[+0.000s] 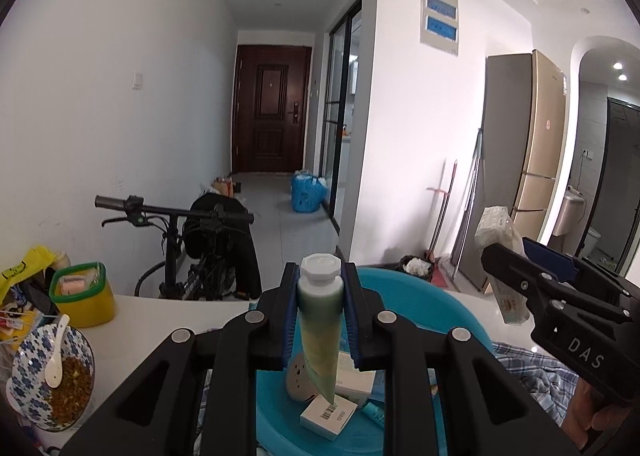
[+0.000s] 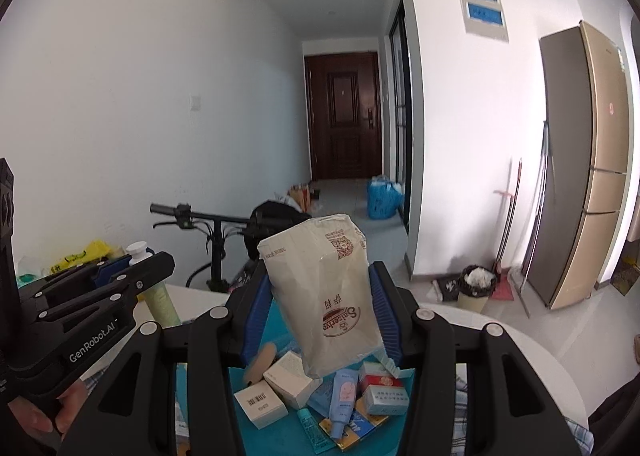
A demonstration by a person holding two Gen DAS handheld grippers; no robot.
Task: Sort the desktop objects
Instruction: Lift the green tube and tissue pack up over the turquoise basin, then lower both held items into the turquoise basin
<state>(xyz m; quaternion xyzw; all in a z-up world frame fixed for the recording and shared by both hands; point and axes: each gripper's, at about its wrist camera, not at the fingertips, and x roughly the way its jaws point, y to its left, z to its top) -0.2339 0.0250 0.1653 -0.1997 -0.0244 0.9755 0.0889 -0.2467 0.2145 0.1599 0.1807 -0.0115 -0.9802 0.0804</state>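
The green tube (image 1: 320,320) with a white cap stands upright, cap up, clamped between the blue pads of the left hand-held gripper (image 1: 320,316), directly above the blue basin (image 1: 420,296). The right hand-held gripper (image 2: 322,320) is closed on a white tissue pack (image 2: 324,296) printed with red lettering, held upside down above the same basin; its pads press the lower sides of the pack. The basin rests on the white counter (image 1: 180,316) and contains a white barcoded box (image 2: 260,404), a second white box (image 2: 290,378), a round beige disc (image 2: 262,362), a light blue tube (image 2: 344,396), a small teal tube (image 2: 312,428), a red and white carton (image 2: 380,380) and a pale grey-blue carton (image 2: 384,398). In the left wrist view, the right hand-held gripper and its pack appear at the right edge, just beside the basin. On the counter well left of the basin are a yellow container with a green rim (image 1: 82,294) and a blue-patterned bowl (image 1: 52,376) holding a white spoon (image 1: 56,356). A black bicycle (image 1: 192,248) stands behind the counter.
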